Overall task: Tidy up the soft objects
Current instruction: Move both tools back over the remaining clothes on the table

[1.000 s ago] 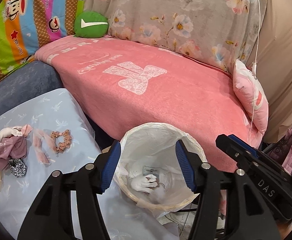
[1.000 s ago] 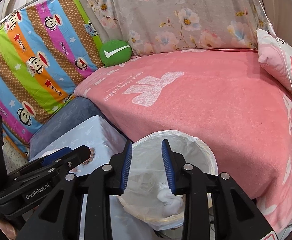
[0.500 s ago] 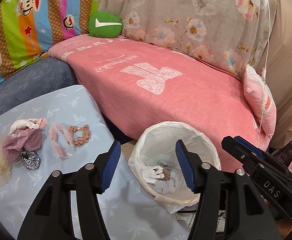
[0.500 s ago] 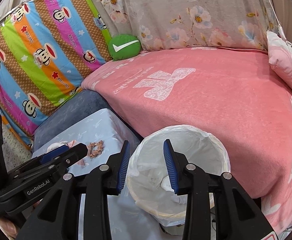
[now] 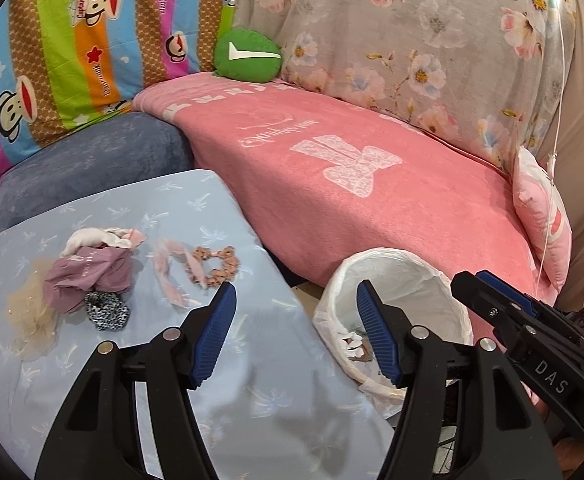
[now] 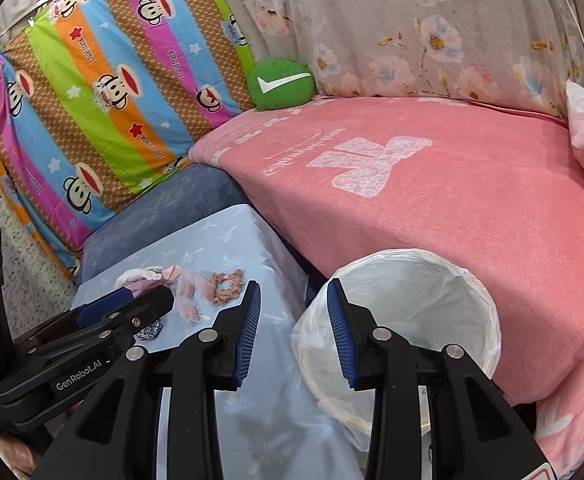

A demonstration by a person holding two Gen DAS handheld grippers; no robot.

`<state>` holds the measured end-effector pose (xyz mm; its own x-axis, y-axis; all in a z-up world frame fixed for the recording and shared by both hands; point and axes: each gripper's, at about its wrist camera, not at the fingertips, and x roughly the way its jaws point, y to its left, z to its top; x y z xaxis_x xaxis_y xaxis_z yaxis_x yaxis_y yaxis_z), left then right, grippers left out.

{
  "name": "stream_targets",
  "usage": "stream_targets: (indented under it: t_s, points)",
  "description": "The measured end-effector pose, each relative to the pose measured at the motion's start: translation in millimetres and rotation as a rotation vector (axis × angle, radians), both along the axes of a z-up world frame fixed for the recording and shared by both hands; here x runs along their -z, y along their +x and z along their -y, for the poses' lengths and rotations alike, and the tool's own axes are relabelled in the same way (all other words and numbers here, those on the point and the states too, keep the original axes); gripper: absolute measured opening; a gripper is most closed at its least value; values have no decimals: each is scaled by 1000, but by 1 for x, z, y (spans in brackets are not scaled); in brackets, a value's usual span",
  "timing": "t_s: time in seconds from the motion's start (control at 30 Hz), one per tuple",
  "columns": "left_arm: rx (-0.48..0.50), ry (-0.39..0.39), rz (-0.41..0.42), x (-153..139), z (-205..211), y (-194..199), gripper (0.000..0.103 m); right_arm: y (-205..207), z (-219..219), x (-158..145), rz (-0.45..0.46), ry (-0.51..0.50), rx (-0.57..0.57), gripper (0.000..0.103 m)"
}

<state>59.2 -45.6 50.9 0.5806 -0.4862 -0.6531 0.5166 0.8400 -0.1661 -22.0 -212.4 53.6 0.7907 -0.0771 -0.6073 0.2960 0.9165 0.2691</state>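
Several soft hair items lie on a light blue cloth-covered table (image 5: pixel 220 360): a mauve scrunchie (image 5: pixel 88 276), a leopard-print scrunchie (image 5: pixel 106 312), a cream tulle piece (image 5: pixel 28 312), a pink ribbon (image 5: pixel 168 272) and a brown bear scrunchie (image 5: pixel 214 266). My left gripper (image 5: pixel 295 332) is open and empty over the table's right edge. My right gripper (image 6: pixel 293 332) is open and empty between the table (image 6: pixel 252 400) and a white-lined bin (image 6: pixel 403 328). The bin (image 5: pixel 403 308) holds a white item (image 5: pixel 351 342).
A sofa with a pink blanket (image 5: pixel 371 184) runs behind the table and bin. A green cushion (image 5: pixel 248 56) and a striped monkey-print cloth (image 5: pixel 72 40) stand at the back, and a pink pillow (image 5: pixel 543 208) lies at the right.
Both grippers have pulled back and swung left from over the bin toward the table. The hair items now sit nearer the centre of the left wrist view.
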Motion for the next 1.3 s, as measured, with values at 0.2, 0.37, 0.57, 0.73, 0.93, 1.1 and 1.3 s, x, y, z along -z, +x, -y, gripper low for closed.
stream_targets:
  t_s: [0.2,0.37,0.57,0.73,0.93,1.1,1.3]
  points:
    - [-50,6,-5,4,-24,6,61,11,-25,2,-6,-4,-42,34]
    - [-107,3,-14,8,-51,12,68,18,-45,1,-12,-14,-74,34]
    - [-185,4,-33,14,-87,20,78,27,-73,-1,-3,-14,-119,44]
    - [-256,13,-30,18,-123,25,81,42,-100,2,-10,25,-187,45]
    - [-341,8,-30,20,-166,32,86,64,-134,12,-28,53,-245,46]
    - [-415,12,-42,30,-199,43,88,83,-157,22,-49,65,-280,46]
    - [-464,3,-73,44,-228,62,88,108,-179,39,-79,88,-315,46]
